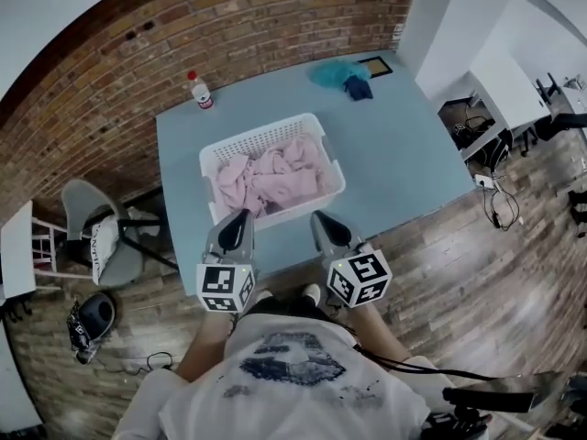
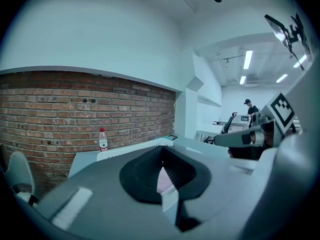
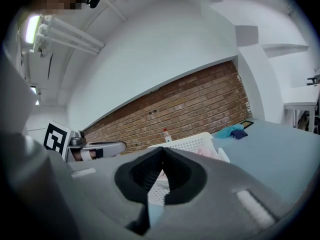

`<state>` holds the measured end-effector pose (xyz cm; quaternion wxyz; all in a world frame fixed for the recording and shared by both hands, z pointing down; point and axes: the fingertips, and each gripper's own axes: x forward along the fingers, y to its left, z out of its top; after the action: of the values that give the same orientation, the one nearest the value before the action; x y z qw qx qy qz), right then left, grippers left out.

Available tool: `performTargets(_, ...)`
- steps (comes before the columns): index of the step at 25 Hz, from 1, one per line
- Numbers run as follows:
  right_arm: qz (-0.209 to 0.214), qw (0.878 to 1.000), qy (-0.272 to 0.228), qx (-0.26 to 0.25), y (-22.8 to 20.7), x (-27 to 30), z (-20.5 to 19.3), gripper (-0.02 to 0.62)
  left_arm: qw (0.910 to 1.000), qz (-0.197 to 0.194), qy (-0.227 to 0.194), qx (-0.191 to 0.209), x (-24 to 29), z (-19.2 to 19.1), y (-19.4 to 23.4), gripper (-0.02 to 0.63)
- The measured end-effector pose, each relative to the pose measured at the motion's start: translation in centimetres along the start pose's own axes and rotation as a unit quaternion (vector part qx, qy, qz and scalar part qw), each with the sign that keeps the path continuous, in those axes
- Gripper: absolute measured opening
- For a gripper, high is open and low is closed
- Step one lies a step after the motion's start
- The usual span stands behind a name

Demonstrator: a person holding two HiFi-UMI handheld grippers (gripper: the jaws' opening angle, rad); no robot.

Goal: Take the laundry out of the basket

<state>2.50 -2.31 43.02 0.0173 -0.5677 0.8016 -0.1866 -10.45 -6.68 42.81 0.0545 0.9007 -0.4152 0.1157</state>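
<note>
The left gripper has its jaws pressed together on nothing, and the right gripper looks the same: tips meeting, empty. Both hover side by side at the near edge of the light blue table, pointing at the white basket just beyond them. Inside it lies the pink laundry in a crumpled heap, none of it lifted out. The task seems to be at its opening reach. Next, one gripper must spread its jaws, dip over the near wall and pinch a fold. Farther off, a water bottle and a teal cloth sit toward the brick wall.
</note>
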Motion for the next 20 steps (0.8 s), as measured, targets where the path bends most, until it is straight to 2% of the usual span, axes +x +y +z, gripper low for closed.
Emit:
performTargets(11,0.001,1.0,0.018,-0.011,-0.9,4.0,0.4,-0.003,0.9998,0.003,-0.005,-0.017,3.0,0.0,3.1,-0.011)
performTargets(20,-0.016,0.999,0.027,-0.025,-0.4,9.9,1.2,-0.003,0.9992,-0.037,-0.007,-0.015,6.3,0.3,6.3,-0.009)
